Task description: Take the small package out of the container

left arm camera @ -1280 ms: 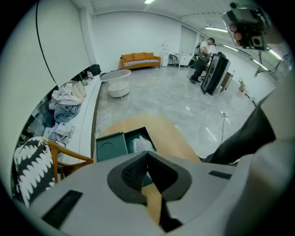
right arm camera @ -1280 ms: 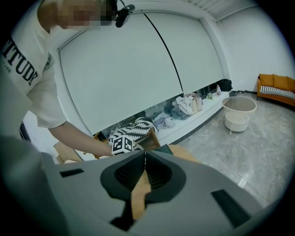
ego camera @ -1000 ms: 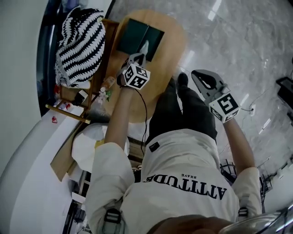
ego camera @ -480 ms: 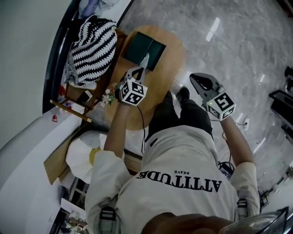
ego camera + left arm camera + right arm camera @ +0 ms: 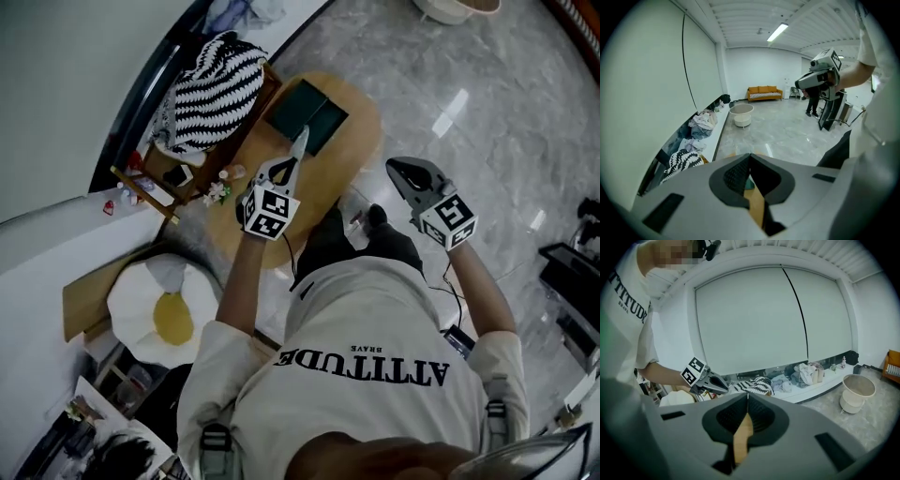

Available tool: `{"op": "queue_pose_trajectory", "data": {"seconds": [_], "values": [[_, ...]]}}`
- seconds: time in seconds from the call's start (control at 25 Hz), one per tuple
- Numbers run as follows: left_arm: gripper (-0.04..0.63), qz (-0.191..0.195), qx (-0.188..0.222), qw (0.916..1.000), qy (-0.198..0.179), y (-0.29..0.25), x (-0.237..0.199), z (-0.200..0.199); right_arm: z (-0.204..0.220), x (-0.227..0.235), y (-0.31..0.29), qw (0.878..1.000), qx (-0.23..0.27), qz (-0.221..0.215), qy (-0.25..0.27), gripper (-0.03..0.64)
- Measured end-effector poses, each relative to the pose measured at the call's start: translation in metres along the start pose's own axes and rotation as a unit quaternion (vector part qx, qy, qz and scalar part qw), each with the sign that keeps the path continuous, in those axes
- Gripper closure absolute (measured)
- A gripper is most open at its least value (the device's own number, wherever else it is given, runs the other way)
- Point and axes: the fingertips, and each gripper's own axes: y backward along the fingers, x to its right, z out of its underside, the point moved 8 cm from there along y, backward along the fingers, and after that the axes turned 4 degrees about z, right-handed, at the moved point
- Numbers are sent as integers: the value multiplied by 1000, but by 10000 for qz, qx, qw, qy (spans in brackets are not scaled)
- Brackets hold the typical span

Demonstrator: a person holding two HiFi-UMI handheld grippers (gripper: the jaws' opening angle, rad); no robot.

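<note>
A dark green flat container lies on the oval wooden table; a seam runs across its top. No small package shows in any view. My left gripper is shut and empty, its tip hanging over the table just short of the container's near edge. In the left gripper view the shut left gripper shows a sliver of green and of wood below it. My right gripper hangs to the right of the table over the floor, shut with nothing in it. In the right gripper view the right gripper points towards the left one.
A black-and-white striped knitted bundle sits on a wooden rack left of the table. A white round cushion with a yellow middle lies at the lower left. A white basin and an orange sofa stand farther off on the marble floor.
The head view has swung, bringing the white round cushion into sight. Both grippers stay shut; the left one keeps its tip near the container's edge.
</note>
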Motion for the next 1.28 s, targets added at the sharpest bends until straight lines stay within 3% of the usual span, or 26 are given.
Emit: {"op": "queue_pose_trajectory", "data": {"seconds": [0.36, 0.88, 1.28], "values": [[574, -693, 567, 9911, 986, 44, 82, -26, 9, 12, 67, 9984, 146, -488, 231, 595], [574, -1639, 894, 9694, 1595, 97, 185, -38, 19, 24, 131, 9908, 339, -1190, 555, 596], [574, -1984, 1091, 9524, 2040, 141, 226, -35, 7, 3, 132, 9814, 332, -1711, 808, 595]]}}
